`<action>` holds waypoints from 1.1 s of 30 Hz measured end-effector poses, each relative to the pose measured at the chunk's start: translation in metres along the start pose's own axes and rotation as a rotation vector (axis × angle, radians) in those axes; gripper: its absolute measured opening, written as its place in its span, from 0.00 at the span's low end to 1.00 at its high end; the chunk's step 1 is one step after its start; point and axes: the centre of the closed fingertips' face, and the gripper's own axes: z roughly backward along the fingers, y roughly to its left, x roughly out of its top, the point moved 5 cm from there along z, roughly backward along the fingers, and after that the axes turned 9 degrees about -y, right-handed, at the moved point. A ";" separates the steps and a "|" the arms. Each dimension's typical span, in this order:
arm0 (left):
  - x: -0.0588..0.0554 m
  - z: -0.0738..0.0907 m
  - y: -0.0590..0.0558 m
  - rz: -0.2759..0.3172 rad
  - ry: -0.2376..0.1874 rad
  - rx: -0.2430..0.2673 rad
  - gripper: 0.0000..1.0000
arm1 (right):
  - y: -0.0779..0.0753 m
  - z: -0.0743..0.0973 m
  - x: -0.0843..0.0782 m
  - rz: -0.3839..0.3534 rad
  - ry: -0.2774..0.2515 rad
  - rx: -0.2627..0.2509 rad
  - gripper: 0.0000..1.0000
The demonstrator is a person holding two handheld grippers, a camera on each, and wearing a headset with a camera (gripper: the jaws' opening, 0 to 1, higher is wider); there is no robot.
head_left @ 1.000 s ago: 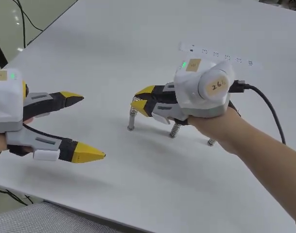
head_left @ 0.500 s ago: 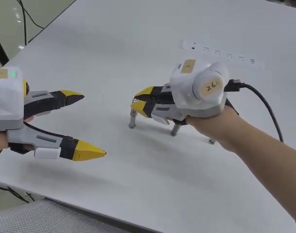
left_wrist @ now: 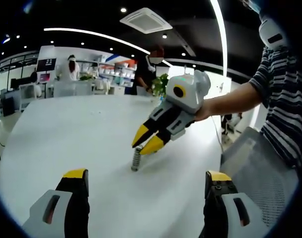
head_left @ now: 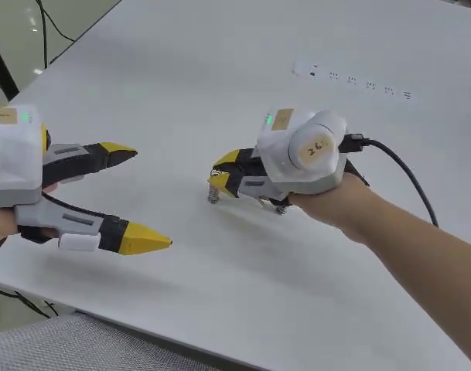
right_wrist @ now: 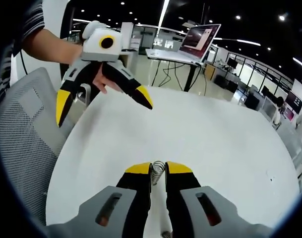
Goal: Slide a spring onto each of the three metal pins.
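Observation:
On the white table [head_left: 220,77] my right gripper [head_left: 220,175] is low, shut on a metal spring [head_left: 213,190] that sits on the leftmost pin. That spring [right_wrist: 157,172] stands between the yellow tips in the right gripper view [right_wrist: 158,169]. A second spring on a pin [head_left: 280,207] peeks out under the gripper body. The hand hides whatever stands to its right. My left gripper [head_left: 142,197] hovers open and empty to the left, well apart from the pins. In the left gripper view [left_wrist: 147,176] the spring [left_wrist: 136,158] stands ahead, with the right gripper [left_wrist: 146,144] on its top.
A white power strip [head_left: 351,79] lies at the back right. A black cable [head_left: 401,170] runs from the right gripper across the table. The near table edge and a grey mesh chair [head_left: 65,348] are at the bottom left.
My right gripper has come down along the leftmost pin with the spring, which now looks shorter. The left gripper has stayed open in place.

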 end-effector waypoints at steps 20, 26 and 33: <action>-0.001 -0.004 0.001 0.000 0.000 -0.008 0.93 | 0.001 -0.004 -0.009 -0.018 0.022 -0.011 0.08; 0.001 -0.005 0.000 0.003 -0.001 -0.011 0.94 | 0.001 -0.003 -0.009 -0.031 0.021 -0.013 0.09; 0.006 -0.008 0.000 -0.006 -0.001 -0.015 0.94 | -0.001 0.001 -0.003 -0.067 -0.001 -0.029 0.14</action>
